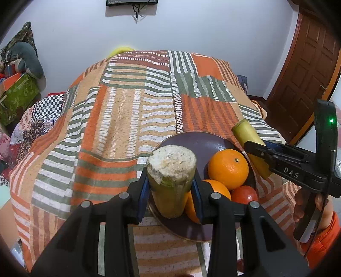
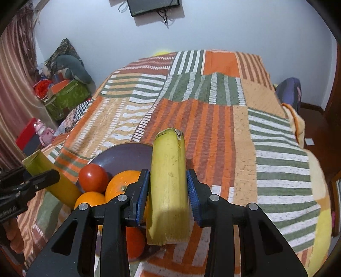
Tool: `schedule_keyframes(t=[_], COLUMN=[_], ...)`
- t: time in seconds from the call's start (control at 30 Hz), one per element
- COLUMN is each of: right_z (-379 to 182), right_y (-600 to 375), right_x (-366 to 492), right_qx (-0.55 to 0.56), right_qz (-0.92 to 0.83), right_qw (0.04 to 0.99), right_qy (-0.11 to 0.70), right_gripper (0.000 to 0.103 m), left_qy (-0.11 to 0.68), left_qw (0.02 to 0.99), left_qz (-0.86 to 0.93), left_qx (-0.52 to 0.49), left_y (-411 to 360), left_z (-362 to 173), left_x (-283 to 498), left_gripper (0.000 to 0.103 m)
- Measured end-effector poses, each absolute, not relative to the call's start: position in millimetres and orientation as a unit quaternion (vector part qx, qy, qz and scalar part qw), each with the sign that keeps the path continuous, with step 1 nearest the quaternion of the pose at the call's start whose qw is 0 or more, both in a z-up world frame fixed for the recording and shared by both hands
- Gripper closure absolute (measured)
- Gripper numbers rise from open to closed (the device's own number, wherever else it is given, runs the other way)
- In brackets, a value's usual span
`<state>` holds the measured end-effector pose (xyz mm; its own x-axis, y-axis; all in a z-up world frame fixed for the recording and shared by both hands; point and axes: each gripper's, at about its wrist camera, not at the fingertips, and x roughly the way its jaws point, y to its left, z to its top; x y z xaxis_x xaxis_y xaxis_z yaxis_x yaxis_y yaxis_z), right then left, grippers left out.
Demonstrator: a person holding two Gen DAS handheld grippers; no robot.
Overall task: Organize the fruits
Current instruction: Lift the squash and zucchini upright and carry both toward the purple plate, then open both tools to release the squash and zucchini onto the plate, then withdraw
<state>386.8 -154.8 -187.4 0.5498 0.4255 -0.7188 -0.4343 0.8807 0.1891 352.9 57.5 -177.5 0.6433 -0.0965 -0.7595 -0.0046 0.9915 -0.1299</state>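
A dark purple plate (image 1: 198, 141) lies on the striped bedspread and holds two oranges (image 1: 228, 169), another orange (image 1: 217, 187) and a red tomato (image 1: 244, 195). My left gripper (image 1: 170, 198) is shut on a yellow-green cut stalk piece (image 1: 171, 181), held upright over the plate's near left side. My right gripper (image 2: 168, 198) is shut on a second yellow stalk piece (image 2: 168, 187), held just right of the plate (image 2: 127, 153). The right gripper also shows in the left wrist view (image 1: 255, 149), and the left one in the right wrist view (image 2: 40, 181).
The patchwork bedspread (image 1: 127, 110) covers the whole bed. Piled bags, a green box (image 2: 66, 95) and toys stand at the left by the wall. A wooden door (image 1: 307, 70) is at the right. A screen (image 2: 153, 6) hangs on the far wall.
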Motion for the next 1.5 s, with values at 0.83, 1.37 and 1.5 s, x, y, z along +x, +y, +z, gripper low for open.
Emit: schedule_keyframes(t=[0.83,1.37,1.5], right_z=[-182.4,-121.1,-116.3], right_y=[-161.1,-163.6,-165.2], right_x=[374.9,289.7,266.5], right_qx=[-0.003,-0.029,-0.027], right_qz=[0.256,0.281,0.284], right_qw=[0.869,0.892,0.894], right_qy=[0.422,0.353,0.346], right_gripper=[0.067,0.062,0.062], left_qy=[0.426,0.391,0.387], left_qw=[0.903,0.919,0.921], left_qz=[-0.035,-0.04,-0.038], left_qx=[-0.044,-0.039,-0.034], left_y=[44.8,48.2,47.7], left_z=[-174.4,-122.8,-116.5], left_x=[357.0,265.0,236.8], left_gripper=[0.046,0.041,0.04])
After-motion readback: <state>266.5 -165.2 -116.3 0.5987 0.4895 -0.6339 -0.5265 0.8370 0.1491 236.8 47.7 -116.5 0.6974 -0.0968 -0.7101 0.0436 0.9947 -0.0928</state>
